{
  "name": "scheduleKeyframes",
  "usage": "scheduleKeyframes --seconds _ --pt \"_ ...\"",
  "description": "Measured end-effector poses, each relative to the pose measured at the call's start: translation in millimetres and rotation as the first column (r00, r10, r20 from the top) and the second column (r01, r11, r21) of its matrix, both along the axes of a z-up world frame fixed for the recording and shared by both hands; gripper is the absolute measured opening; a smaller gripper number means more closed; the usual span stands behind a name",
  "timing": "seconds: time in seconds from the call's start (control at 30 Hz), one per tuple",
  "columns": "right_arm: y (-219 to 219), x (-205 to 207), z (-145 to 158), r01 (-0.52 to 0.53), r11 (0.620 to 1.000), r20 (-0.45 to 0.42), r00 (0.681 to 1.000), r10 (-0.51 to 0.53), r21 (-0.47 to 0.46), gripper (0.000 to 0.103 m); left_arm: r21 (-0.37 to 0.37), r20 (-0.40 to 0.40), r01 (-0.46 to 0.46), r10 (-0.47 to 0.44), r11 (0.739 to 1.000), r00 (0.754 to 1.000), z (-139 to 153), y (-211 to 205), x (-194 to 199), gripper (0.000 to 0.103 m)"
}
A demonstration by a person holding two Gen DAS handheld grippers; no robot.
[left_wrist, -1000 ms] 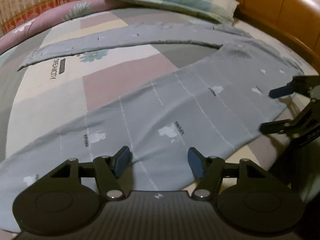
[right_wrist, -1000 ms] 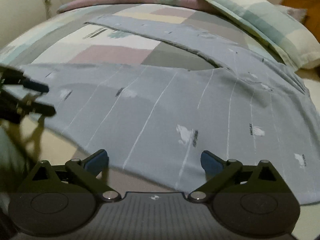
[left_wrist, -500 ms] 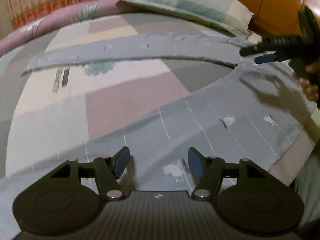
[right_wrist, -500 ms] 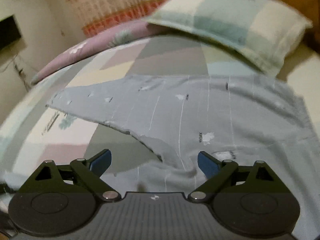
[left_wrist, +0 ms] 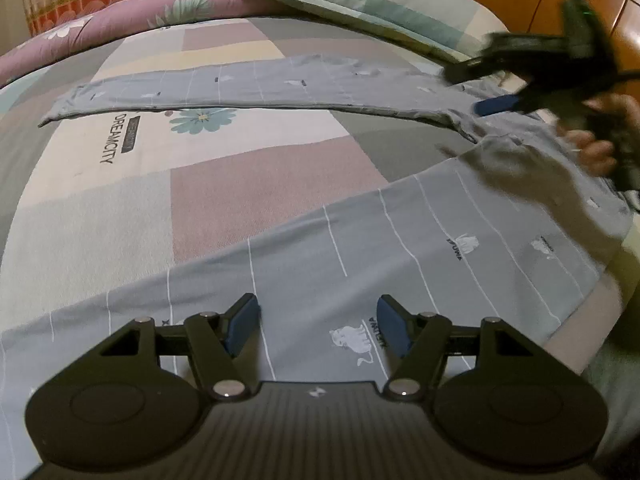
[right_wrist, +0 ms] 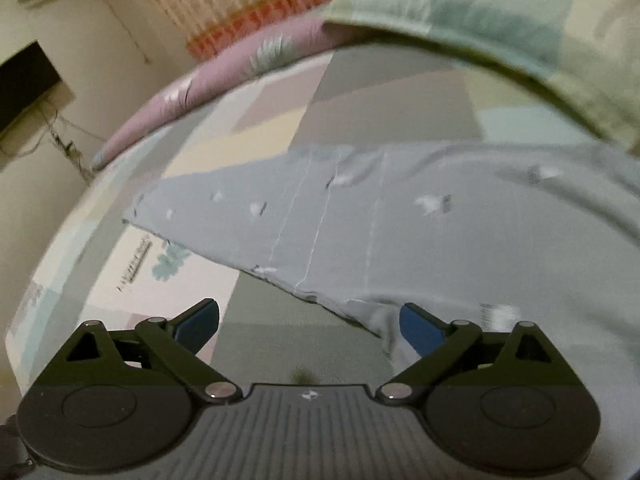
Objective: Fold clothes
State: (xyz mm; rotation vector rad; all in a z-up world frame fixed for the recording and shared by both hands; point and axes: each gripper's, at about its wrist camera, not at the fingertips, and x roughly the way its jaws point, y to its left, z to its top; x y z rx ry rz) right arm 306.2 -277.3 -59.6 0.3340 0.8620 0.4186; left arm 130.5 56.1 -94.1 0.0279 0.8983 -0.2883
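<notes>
Across the patchwork bedsheet of pastel squares (left_wrist: 248, 184), the grey cotton trousers with thin white lines and small white animal prints (left_wrist: 400, 264) lie spread flat, one leg stretched toward the far side, the other running under the left hand-held gripper (left_wrist: 318, 326). Its blue pads stand spread above the cloth, pinching nothing, much as a second ago. The right hand-held gripper (right_wrist: 310, 322), which a second ago hung over the near leg's lower edge, now hovers by the crotch near the checked green-and-cream pillow (left_wrist: 384, 4), jaws spread and empty, the picture blurred. A hand (left_wrist: 600, 136) grips it.
</notes>
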Motion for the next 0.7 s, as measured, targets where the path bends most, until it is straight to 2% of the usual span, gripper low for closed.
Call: scheduleKeyframes --seconds 0.07,0.17,0.27,0.33,0.37,0.43,0.53,0.63,0.7 --pt "-14 -22 10 0.006 0.999 0.007 1.000 -0.007 0.034 0.100 -0.004 0.001 0.006 -0.006 1.000 1.000 -1 0 1 0.069" --pt "-20 -39 3 0.001 0.997 -0.029 1.000 0.001 0.071 0.100 0.002 0.006 0.013 -0.013 1.000 1.000 -2 -2 2 0.071" --pt "-10 -29 -7 0.016 0.999 -0.038 0.999 -0.015 0.039 0.100 0.009 0.006 0.012 -0.012 1.000 1.000 -1 -4 3 0.071" --pt "1 -8 -22 0.015 0.998 -0.099 0.995 -0.009 0.057 0.100 0.004 0.002 0.007 -0.007 1.000 1.000 -1 -3 1 0.072" --pt "6 3 -32 0.011 0.997 -0.166 0.986 0.003 0.082 0.101 0.001 0.000 0.003 -0.003 1.000 1.000 -1 -2 1 0.072" --pt "13 11 -34 -0.025 0.991 -0.159 0.986 0.045 0.130 0.103 -0.004 -0.002 0.001 -0.001 1.000 1.000 -1 -1 -1 0.072" --pt "10 15 -22 -0.035 0.977 -0.103 0.993 0.058 0.212 0.097 -0.004 -0.001 0.005 -0.005 1.000 1.000 -2 0 -1 0.072" --pt "1 11 -3 -0.003 0.991 -0.048 0.999 0.009 0.134 0.096 -0.003 0.001 0.008 -0.008 1.000 1.000 -2 0 0 0.073" --pt "-4 11 -2 0.015 0.999 -0.083 0.996 -0.012 0.039 0.092 -0.001 0.002 0.010 -0.010 1.000 1.000 -3 -1 1 0.073"
